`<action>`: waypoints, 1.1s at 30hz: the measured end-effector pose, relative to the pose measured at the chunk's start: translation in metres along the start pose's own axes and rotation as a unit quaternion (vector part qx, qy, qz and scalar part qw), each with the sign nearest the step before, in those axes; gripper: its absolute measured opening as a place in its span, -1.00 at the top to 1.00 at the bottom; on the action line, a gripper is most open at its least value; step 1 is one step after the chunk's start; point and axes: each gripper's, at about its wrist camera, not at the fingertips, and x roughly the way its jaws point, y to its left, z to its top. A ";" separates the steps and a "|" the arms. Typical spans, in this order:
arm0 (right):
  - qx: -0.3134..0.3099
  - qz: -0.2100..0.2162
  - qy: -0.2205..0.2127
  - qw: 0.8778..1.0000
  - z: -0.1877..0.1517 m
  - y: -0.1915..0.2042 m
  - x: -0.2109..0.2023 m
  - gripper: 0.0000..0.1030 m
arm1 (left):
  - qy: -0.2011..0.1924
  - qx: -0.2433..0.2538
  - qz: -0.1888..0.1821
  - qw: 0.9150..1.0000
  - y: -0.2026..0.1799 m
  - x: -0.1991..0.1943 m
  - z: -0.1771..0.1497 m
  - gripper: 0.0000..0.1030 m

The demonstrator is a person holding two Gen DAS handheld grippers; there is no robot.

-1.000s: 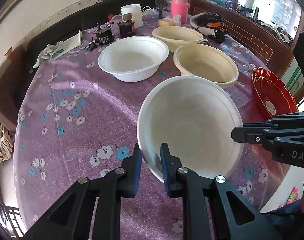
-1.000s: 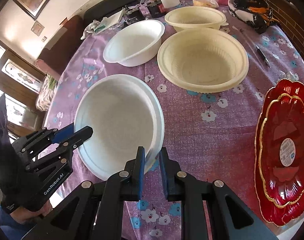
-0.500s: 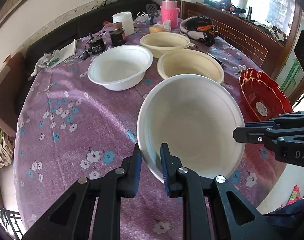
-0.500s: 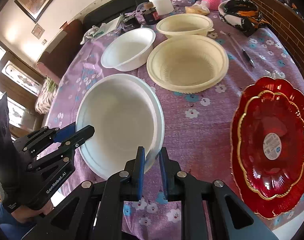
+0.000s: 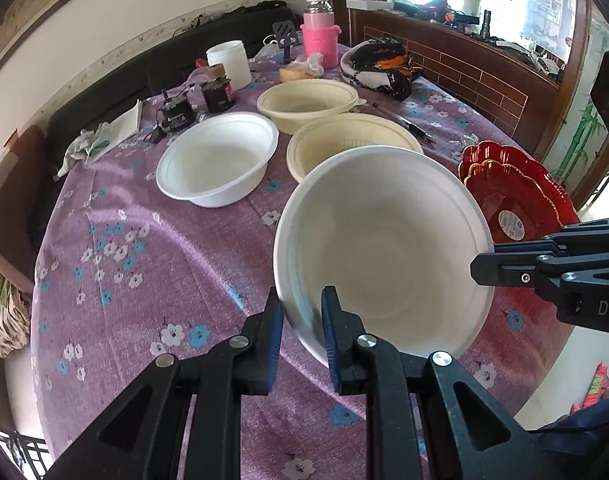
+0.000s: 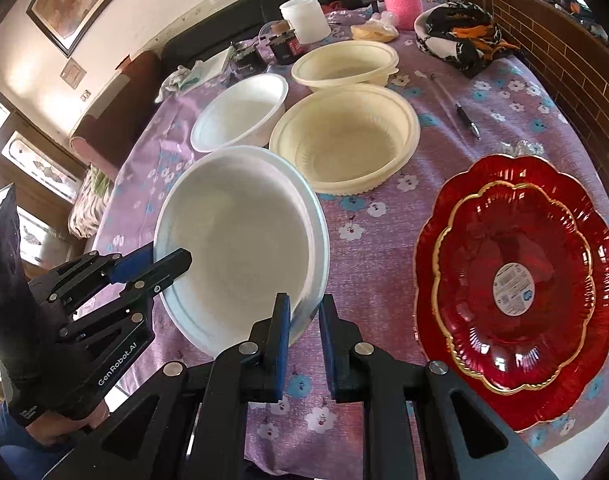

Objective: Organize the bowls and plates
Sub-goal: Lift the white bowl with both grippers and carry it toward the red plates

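Both grippers hold one white bowl (image 5: 384, 252) above the tabletop (image 5: 144, 248).
Left gripper (image 5: 302, 320) fingers pinch its near rim; right gripper (image 6: 304, 324) fingers pinch the right rim.

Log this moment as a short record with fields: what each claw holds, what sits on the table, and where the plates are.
left claw: shut on near rim of white bowl
right claw: shut on the opposite rim of that bowl
bowl state: held by both, tilted, above the purple tablecloth
second white bowl: on the table, empty
cream bowls: two, on the table
red plates: stacked, at the table's edge
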 end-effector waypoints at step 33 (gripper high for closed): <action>-0.023 -0.026 -0.017 0.999 0.005 -0.005 -0.014 0.68 | -0.009 0.001 -0.003 1.000 -0.012 0.001 0.011 0.64</action>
